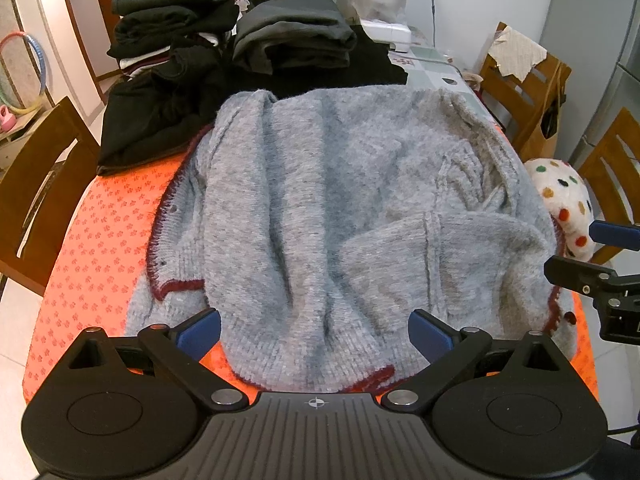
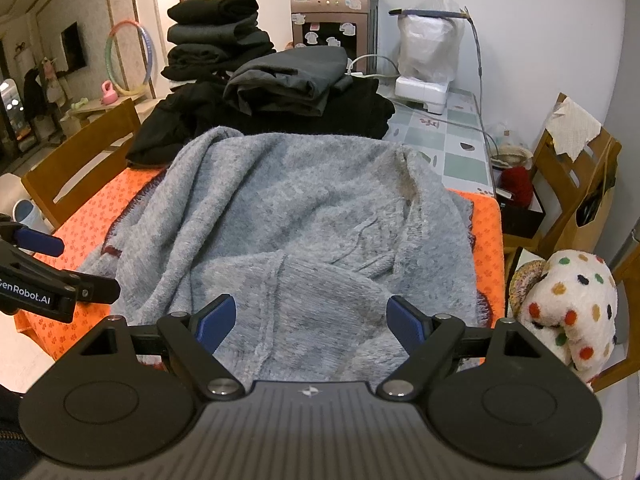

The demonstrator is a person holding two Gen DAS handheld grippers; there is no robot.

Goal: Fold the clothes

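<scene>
Cardigan (image 1: 340, 208) lies rumpled, sleeves in, on the table's near end. Your left gripper (image 1: 316, 330) and right gripper (image 2: 310, 322) hover wide open, empty. Next fold: pinch the near hem, carry it toward the far edge.

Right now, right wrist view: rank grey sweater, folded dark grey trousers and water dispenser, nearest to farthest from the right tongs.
1. grey sweater, directly under the open right tongs.
2. folded dark grey trousers, behind it, mid-table.
3. water dispenser, far end, against the wall.
</scene>
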